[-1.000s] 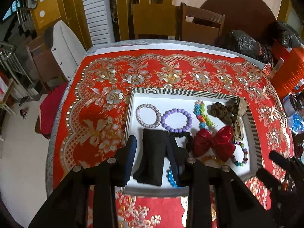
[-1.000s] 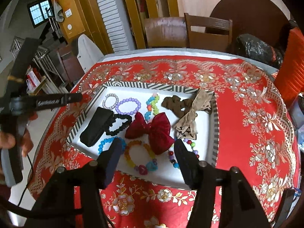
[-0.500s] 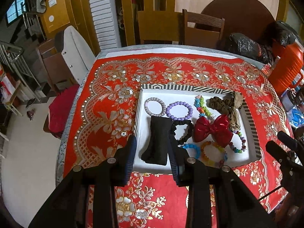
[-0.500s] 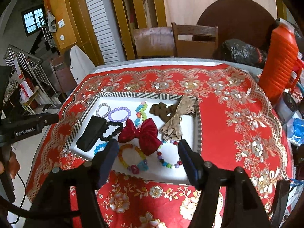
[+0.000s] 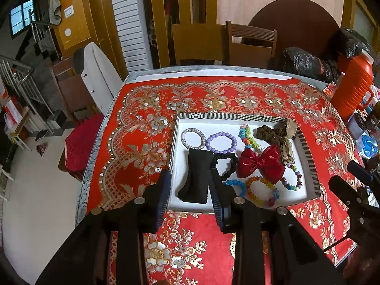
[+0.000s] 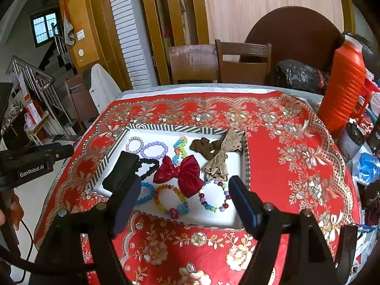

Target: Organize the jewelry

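Jewelry fills a white tray (image 6: 235,223) with a striped rim, set on a red floral tablecloth (image 6: 285,166). Inside lie a purple bead bracelet (image 6: 154,150), a clear bead bracelet (image 6: 134,144), a black pouch (image 6: 121,173), a black scrunchie (image 6: 148,167), a red bow (image 6: 181,174), a brown scrunchie (image 6: 205,147), a tan bow (image 6: 220,161) and several multicoloured bead bracelets. The right gripper (image 6: 182,194) hangs above the tray's near edge, its jaws just having spread wider, nothing between them. The left gripper (image 5: 191,188) hovers over the pouch, jaws apart and empty. In the right wrist view its body reads "GenRobot.AI". An orange jug (image 6: 342,90) stands at the table's right edge.
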